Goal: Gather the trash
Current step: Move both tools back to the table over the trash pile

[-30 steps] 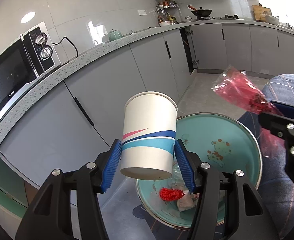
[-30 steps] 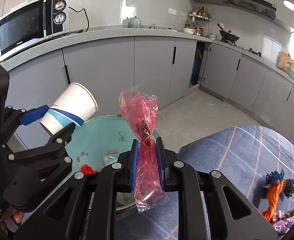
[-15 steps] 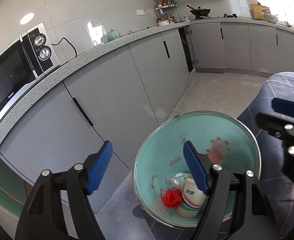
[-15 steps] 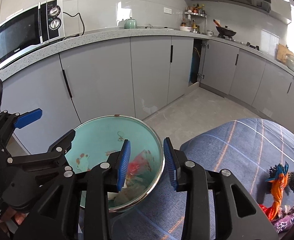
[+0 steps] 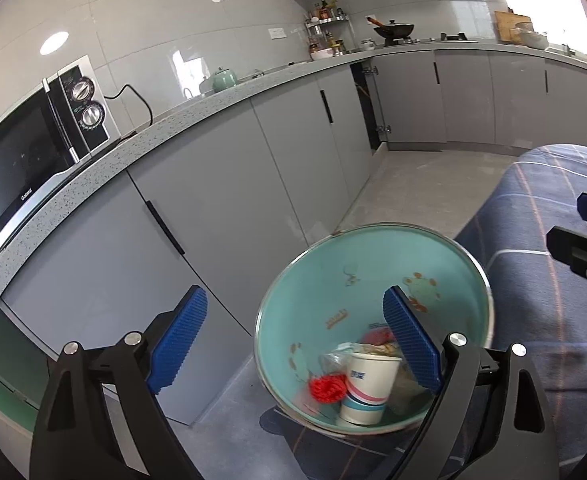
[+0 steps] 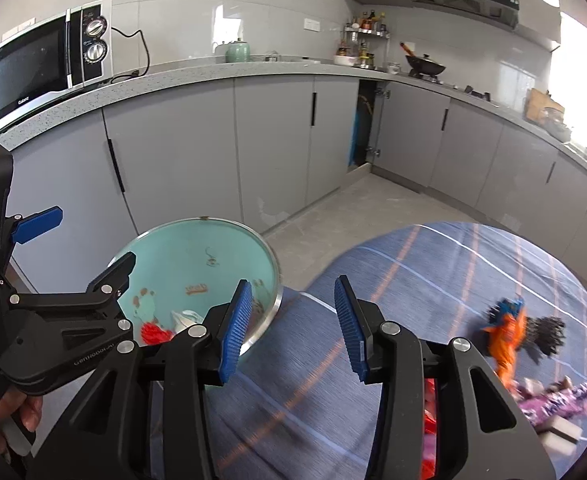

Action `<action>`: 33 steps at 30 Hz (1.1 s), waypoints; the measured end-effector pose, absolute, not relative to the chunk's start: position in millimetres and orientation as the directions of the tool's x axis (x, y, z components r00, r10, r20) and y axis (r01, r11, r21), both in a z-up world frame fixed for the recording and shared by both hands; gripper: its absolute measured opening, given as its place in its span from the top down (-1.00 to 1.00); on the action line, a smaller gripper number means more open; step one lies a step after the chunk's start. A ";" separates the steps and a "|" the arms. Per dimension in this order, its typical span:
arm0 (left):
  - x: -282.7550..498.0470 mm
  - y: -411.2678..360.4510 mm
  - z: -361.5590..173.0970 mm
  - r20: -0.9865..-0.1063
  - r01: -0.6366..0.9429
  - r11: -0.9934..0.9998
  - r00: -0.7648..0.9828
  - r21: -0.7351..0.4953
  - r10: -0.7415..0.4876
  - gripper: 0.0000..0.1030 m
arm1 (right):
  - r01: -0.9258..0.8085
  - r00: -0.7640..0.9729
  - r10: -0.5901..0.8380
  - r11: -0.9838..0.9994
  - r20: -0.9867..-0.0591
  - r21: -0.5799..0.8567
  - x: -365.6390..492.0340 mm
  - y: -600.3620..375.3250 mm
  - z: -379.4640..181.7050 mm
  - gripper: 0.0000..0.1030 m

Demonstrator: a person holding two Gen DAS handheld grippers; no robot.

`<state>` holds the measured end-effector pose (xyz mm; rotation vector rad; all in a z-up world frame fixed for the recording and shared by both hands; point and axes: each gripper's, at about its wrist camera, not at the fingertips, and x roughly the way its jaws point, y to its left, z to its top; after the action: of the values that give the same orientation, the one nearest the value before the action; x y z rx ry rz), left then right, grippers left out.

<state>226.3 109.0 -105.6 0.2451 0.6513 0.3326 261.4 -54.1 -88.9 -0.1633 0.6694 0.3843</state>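
Note:
A teal metal bin [image 5: 445, 256] stands on the floor beside the blue plaid table [image 5: 533, 280]. In it lie a white paper cup with blue and pink stripes [image 5: 367, 386], a red crumpled ball [image 5: 327, 388] and clear wrappers. My left gripper [image 5: 293, 340] is open and empty above the bin's near left side. My right gripper [image 6: 293, 328] is open and empty over the table edge, just right of the bin [image 6: 197, 256].
Grey kitchen cabinets [image 5: 221, 216] and a countertop with a microwave [image 5: 25, 156] stand behind the bin. On the table at the right lie an orange and blue toy [image 6: 509, 336], purple wrappers [image 6: 553, 400] and a red item [image 6: 429, 420] behind my right gripper.
My left gripper opened and the paper cup dropped into the bin. My right gripper opened and the red plastic bag fell in, then it swung right over the table.

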 end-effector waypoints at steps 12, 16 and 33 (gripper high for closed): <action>215.1 48.1 -100.7 -0.535 -0.121 0.937 0.794 0.328 0.290 -0.80 | -0.275 0.772 0.184 0.960 -0.608 -0.059 226.4 -124.4 -77.0 0.05; 213.7 20.4 -103.3 -0.546 -0.061 0.945 0.803 0.322 0.238 -0.80 | -0.223 0.784 0.143 0.973 -0.604 -0.059 216.6 -151.5 -75.9 0.05; 199.6 -69.1 -106.7 -0.557 0.139 0.937 0.828 0.319 0.068 -0.80 | -0.003 0.777 -0.036 0.998 -0.629 -0.061 176.9 -258.8 -96.4 0.00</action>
<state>199.6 -69.1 -106.7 0.3589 0.5981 -0.0385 176.9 -258.8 -96.4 -0.0593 0.6811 -0.0177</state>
